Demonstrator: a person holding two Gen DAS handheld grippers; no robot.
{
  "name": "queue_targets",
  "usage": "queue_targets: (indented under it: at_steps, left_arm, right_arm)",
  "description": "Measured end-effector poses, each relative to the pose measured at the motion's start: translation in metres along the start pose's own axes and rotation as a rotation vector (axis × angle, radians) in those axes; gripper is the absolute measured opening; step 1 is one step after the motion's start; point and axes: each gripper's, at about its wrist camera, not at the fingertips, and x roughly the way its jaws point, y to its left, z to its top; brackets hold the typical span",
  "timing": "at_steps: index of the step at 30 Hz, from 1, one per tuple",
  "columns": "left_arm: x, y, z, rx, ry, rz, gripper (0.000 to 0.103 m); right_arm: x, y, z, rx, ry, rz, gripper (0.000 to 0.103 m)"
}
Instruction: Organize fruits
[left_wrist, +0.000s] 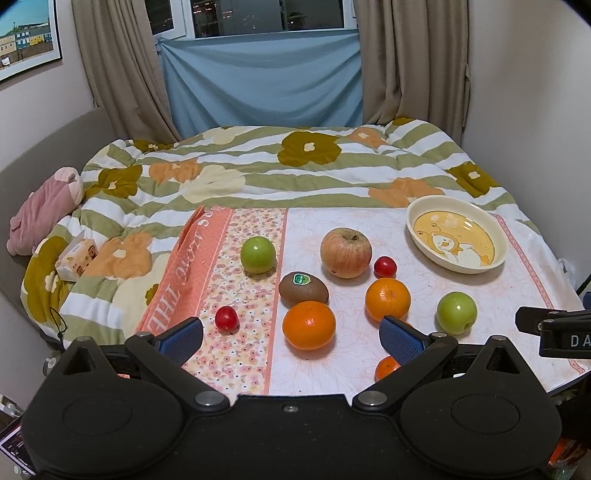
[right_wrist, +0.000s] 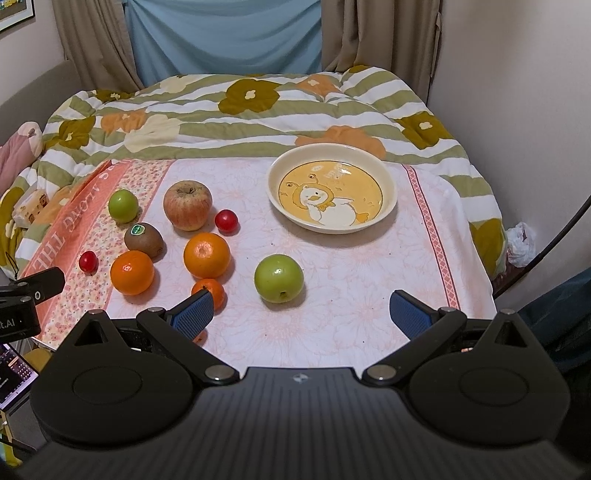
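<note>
Both tools, left tool (left_wrist: 291, 338) and right tool (right_wrist: 301, 314), gape released above glossy round fruits (right_wrist: 279, 278).

Worktop (right_wrist: 369, 295) w/ pink floral cloth, butted against bed w/ striped flower quilt (right_wrist: 258, 122). On cloth: cream duck plate (right_wrist: 389, 201) far right, empty. Left cluster: red-yellow apple (right_wrist: 187, 205), kiwi w/ sticker (right_wrist: 144, 239), 2 big oranges (right_wrist: 207, 255) (right_wrist: 132, 272), small orange (right_wrist: 214, 290), 2 cherry tomatoes (right_wrist: 226, 220) (right_wrist: 88, 261), green apple (right_wrist: 123, 205). 2nd green apple (right_wrist: 279, 278) apart, mid-cloth.
</note>
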Motion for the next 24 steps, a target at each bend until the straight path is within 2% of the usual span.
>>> queue_targets:
  at_steps: [18,24]
  left_arm:
    - [-0.0001,-0.0038,-0.0010,-0.004,0.004,-0.014,0.103]
    - [0.0018,-0.0057,-0.0006,-0.035,0.038,-0.004,0.103]
  right_arm:
    - [0.0018,-0.0009,0.0004,-0.023,0.002,0.009,0.103]
    - [0.0018,-0.0021,0.0051,-0.092,-0.026,0.064,0.103]
